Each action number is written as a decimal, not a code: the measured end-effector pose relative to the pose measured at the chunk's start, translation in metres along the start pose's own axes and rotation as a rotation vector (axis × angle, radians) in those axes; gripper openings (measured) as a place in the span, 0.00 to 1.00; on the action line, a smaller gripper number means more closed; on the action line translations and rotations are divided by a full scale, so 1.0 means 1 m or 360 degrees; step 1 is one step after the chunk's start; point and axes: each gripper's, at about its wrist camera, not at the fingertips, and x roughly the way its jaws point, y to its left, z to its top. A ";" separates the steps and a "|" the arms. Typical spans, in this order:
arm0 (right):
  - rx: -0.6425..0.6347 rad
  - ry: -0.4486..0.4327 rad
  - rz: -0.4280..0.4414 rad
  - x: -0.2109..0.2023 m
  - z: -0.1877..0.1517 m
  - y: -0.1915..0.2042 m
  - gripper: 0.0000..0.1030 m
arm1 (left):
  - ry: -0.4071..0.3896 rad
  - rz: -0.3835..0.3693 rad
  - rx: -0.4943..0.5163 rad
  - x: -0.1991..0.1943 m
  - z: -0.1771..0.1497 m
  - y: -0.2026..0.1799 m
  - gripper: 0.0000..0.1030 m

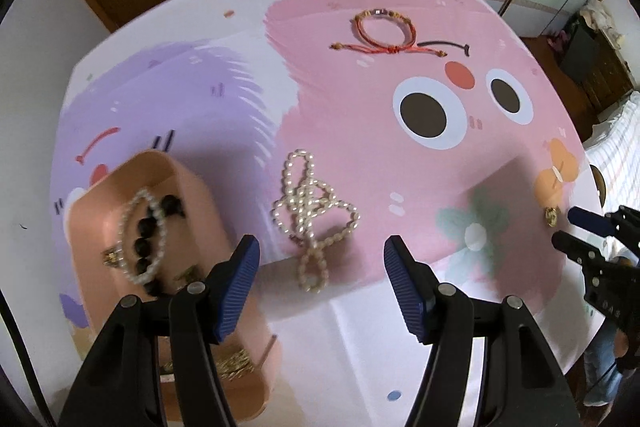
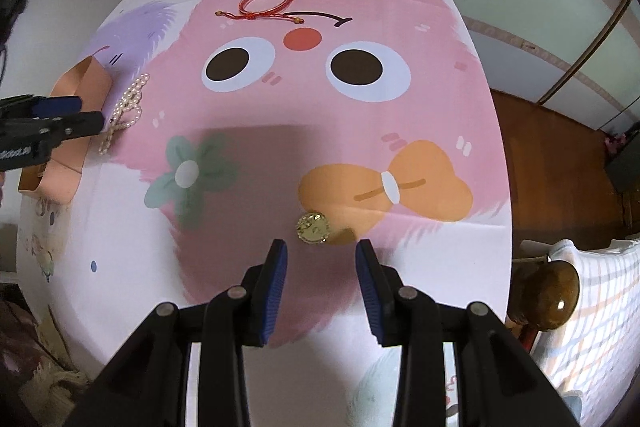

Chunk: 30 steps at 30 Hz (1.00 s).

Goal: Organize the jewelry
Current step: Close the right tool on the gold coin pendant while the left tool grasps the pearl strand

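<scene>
Fingers of left gripper (image 1: 322, 269) spread wide over tangled white pearl necklace (image 1: 314, 217), beside pink tray (image 1: 192, 183); right gripper (image 2: 321, 259) parted moderately, empty, near small gold brooch (image 2: 313, 228) — strand could snag, brooch could be nudged away.

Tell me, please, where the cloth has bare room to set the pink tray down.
Bare cloth lies between the red cord bracelet and gold brooch. Crowded: the left, where the pearl necklace lies beside the pink tray.
</scene>
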 end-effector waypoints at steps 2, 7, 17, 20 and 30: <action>-0.0005 -0.0005 0.0005 0.000 0.000 0.001 0.35 | 0.0037 -0.0008 -0.0011 0.010 0.005 0.000 0.61; -0.0035 0.0000 -0.0019 0.005 0.000 0.002 0.35 | 0.0109 -0.0026 -0.0081 0.026 0.015 0.006 0.61; -0.0140 0.0007 -0.0120 0.009 0.006 0.016 0.34 | 0.0206 -0.0074 -0.0211 0.040 0.031 0.026 0.61; -0.0156 0.0033 -0.0132 0.010 0.009 0.018 0.34 | 0.0246 -0.0074 -0.0253 0.046 0.038 0.030 0.61; -0.0138 0.0073 -0.0063 0.012 0.013 0.020 0.18 | 0.0273 -0.0026 -0.0263 0.063 0.058 0.025 0.61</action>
